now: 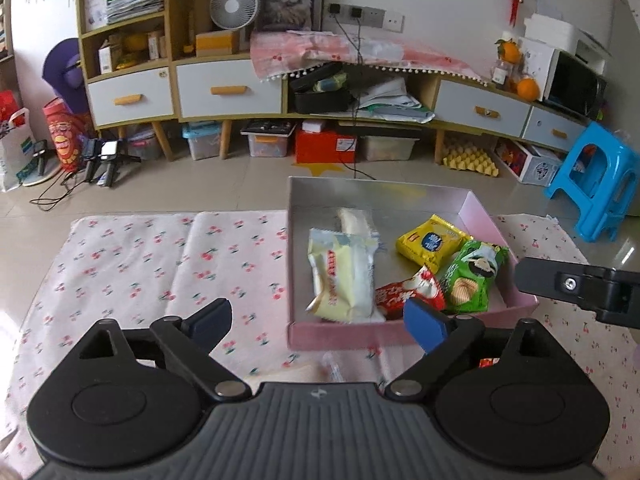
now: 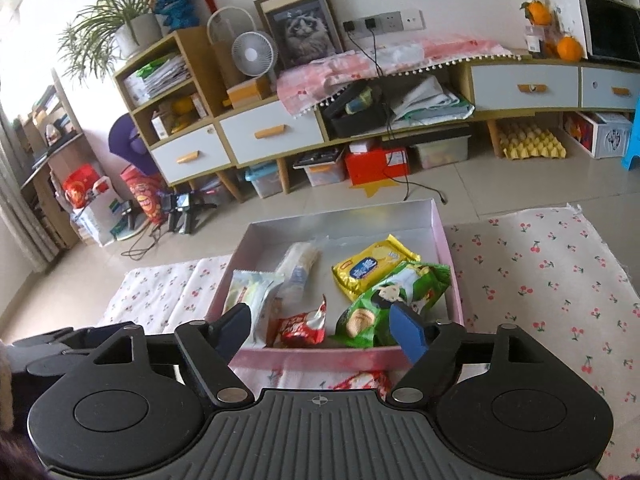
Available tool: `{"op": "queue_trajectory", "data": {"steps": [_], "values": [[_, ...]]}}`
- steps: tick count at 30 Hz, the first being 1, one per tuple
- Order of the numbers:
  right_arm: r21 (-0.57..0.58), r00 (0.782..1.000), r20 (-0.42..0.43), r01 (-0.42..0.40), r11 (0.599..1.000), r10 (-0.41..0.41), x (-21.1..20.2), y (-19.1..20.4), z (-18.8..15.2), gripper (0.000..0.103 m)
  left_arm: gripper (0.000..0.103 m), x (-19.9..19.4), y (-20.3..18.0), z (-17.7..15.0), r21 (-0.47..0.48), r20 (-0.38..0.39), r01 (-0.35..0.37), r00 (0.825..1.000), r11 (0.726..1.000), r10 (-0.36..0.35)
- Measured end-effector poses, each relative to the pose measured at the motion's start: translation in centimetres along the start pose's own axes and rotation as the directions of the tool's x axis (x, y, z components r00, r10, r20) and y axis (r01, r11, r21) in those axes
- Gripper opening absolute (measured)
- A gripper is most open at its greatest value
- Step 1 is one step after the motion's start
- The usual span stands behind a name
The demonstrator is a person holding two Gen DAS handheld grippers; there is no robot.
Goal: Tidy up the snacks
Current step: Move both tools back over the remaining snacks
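Both grippers hover wide open with nothing between their fingers: the left gripper (image 1: pixel 318 320) hangs over the near-left corner of the pink box (image 1: pixel 400 334), its right blue pad (image 1: pixel 426 326) overlapping the front wall, while the right gripper (image 2: pixel 320 332) sits just short of the same front wall (image 2: pixel 316 356), fingers spread either side of the snacks. Inside the box, on the silvery floor, the pale cream snack packet (image 1: pixel 342 276) lies at the left with a white wrapped roll (image 1: pixel 356 220) behind it; the red packet (image 1: pixel 412 294) sits at the front middle, the green chip bag (image 1: pixel 472 280) at the front right, partly leaning over the yellow biscuit pack (image 1: pixel 432 242) further back. The box rests on a cherry-print cloth (image 1: pixel 140 264) covering the bench. Just in front of the box, close under the right gripper, another red-and-white wrapper (image 2: pixel 362 380) peeks out on the cloth, mostly hidden by the gripper body. Beyond the bench it's crowded: a long cabinet (image 1: pixel 224 88) with white drawers, a small desk fan (image 1: pixel 234 6), a framed cat picture (image 1: pixel 290 0), a yellow egg tray (image 1: pixel 470 158) on the floor and a blue plastic stool (image 1: pixel 596 180) at the right.
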State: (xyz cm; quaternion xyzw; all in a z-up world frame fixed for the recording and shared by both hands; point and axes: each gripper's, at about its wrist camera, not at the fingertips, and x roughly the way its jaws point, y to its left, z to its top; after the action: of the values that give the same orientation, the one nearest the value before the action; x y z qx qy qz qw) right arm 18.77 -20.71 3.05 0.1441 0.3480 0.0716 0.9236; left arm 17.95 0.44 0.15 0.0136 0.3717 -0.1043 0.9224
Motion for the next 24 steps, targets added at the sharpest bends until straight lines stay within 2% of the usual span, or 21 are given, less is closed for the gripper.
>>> {"op": "queue_trajectory", "data": {"steps": [6, 8, 9, 14, 18, 24], "values": [[-0.035, 1.000, -0.015, 0.003, 0.999, -0.004, -1.5, 1.0, -0.8, 0.082, 0.098, -1.3, 0.5, -0.5, 0.004, -0.042, -0.012, 0.999, 1.000, 0.012], [-0.044, 1.000, -0.016, 0.001, 0.999, -0.002, -2.0, 1.3, -1.0, 0.086, 0.102, -1.8, 0.5, -0.7, 0.015, -0.047, -0.020, 0.999, 1.000, 0.021], [-0.049, 1.000, -0.015, -0.001, 0.999, 0.000, -2.3, 1.4, -1.1, 0.089, 0.102, -2.1, 0.5, -0.9, 0.019, -0.049, -0.025, 0.998, 0.999, 0.026], [-0.079, 1.000, -0.013, -0.015, 0.997, 0.014, -3.2, 2.1, -1.9, 0.091, 0.102, -2.7, 0.8, -1.7, 0.042, -0.092, -0.033, 0.995, 0.999, 0.037], [-0.106, 1.000, -0.014, -0.026, 0.994, 0.025, -3.2, 2.4, -3.2, 0.096, 0.102, -3.2, 1.2, -3.2, 0.057, -0.067, -0.029, 0.997, 0.998, 0.033], [-0.236, 0.999, -0.045, -0.013, 0.972, 0.002, -2.9, 3.4, -5.4, 0.096, 0.102, -3.2, 1.9, -5.1, 0.190, -0.067, -0.071, 0.994, 0.979, 0.086]]}}
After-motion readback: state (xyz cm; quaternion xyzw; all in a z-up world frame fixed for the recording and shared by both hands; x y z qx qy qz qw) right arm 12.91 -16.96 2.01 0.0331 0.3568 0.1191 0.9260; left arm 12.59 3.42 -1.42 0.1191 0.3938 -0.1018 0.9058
